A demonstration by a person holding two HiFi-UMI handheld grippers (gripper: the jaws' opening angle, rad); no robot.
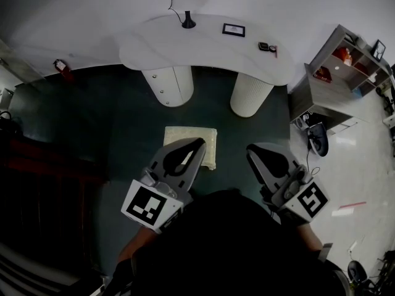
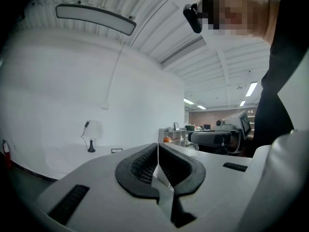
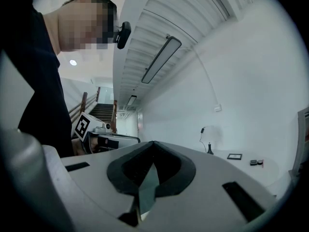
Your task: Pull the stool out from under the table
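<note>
Dark floor (image 1: 123,116) under a curved white table (image 1: 203,48) by a white wall. Stool (image 1: 188,132), pale square seat, stands on the floor clear of the table's front edge, approx in line w/ the gap btwn its two round legs. L gripper (image 1: 199,142) hangs over the stool's near edge, jaws closed, nothing in them; R gripper (image 1: 250,150) same, off to the stool's right. Seat looks padded, prob light; I'd pinch the near rim, not the soft top

OCCLUDED: stool (image 1: 191,134) near edge, behind left gripper (image 1: 196,145) | UNRESOLVED: small object (image 1: 264,46) on bench (image 1: 203,51), too small to identify
</note>
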